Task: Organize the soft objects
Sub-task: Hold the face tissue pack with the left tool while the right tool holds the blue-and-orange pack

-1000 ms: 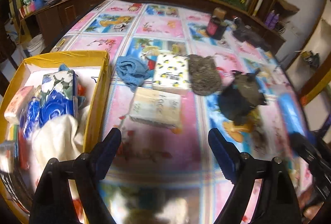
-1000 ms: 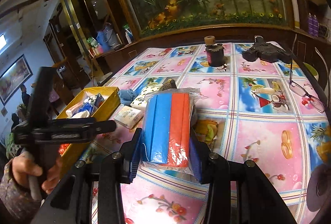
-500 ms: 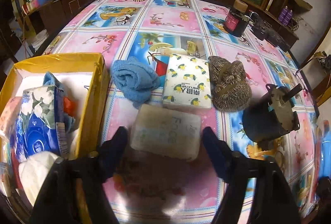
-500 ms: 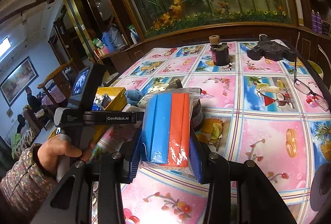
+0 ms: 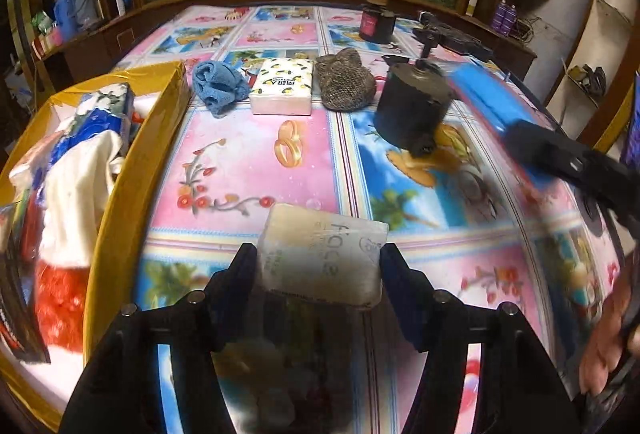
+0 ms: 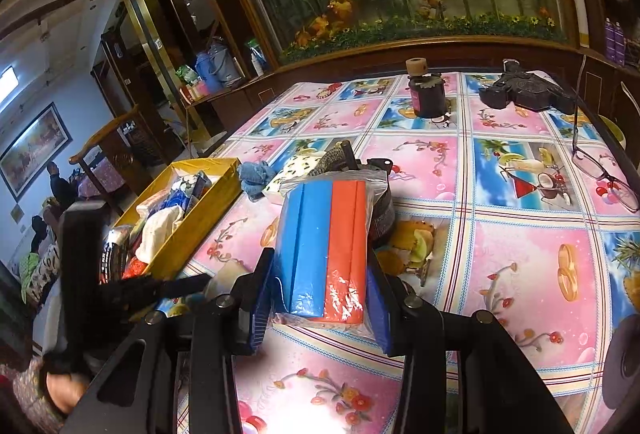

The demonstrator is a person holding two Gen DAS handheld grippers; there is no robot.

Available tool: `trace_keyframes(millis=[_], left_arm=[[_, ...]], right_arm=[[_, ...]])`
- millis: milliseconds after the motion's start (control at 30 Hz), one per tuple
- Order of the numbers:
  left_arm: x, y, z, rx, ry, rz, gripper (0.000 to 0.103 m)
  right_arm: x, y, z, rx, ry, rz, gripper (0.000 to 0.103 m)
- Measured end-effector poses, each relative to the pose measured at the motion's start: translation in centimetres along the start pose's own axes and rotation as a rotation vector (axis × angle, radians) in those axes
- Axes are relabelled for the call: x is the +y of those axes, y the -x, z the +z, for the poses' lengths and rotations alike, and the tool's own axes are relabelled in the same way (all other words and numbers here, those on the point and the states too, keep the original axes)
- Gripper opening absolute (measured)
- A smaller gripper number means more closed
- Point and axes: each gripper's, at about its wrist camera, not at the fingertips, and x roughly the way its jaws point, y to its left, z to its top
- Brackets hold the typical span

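Observation:
My left gripper [image 5: 318,266] is shut on a beige tissue pack [image 5: 322,254] marked "face" and holds it above the table, right of the yellow box [image 5: 132,169]. The box holds several soft packs and cloths. My right gripper [image 6: 320,294] is shut on a clear bag of blue and orange cloths [image 6: 326,246]. That bag shows blurred in the left wrist view [image 5: 480,93]. A blue towel [image 5: 218,83], a lemon-print tissue pack [image 5: 282,91] and a brown knitted piece [image 5: 346,79] lie in a row on the table.
A black round device [image 5: 412,105] stands right of the knitted piece. A dark jar [image 6: 426,93], a black gadget [image 6: 524,91] and glasses [image 6: 604,173] lie at the far and right side. The yellow box [image 6: 208,213] sits by the table's left edge.
My left gripper closed on the beige tissue pack and lifted it toward me, off the table. My right gripper kept its bag and stayed near the same place.

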Motion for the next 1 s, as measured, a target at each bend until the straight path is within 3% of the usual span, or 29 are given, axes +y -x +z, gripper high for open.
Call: trace_keyframes(millis=[233, 533, 867, 1000], left_arm=[[0.2, -0.8, 0.3, 0.029, -0.002, -0.034, 0.064], [2.1, -1.0, 0.3, 0.014, 0.106, -0.119, 0.064], [3.2, 0.9, 0.1, -0.092, 0.187, -0.103, 0.064], [3.5, 0.9, 0.1, -0.094, 0.196, -0.108, 0.064]], right_arm=[[0.9, -1.7, -0.8, 0.074, 0.043, -0.026, 0.045], [0.8, -3.9, -1.8, 0.179, 0.055, -0.073, 0.045], [1.3, -3.4, -1.8, 0.15, 0.072, -0.057, 0.045], [1.4, -3.4, -1.7, 0.148, 0.072, -0.058, 0.045]])
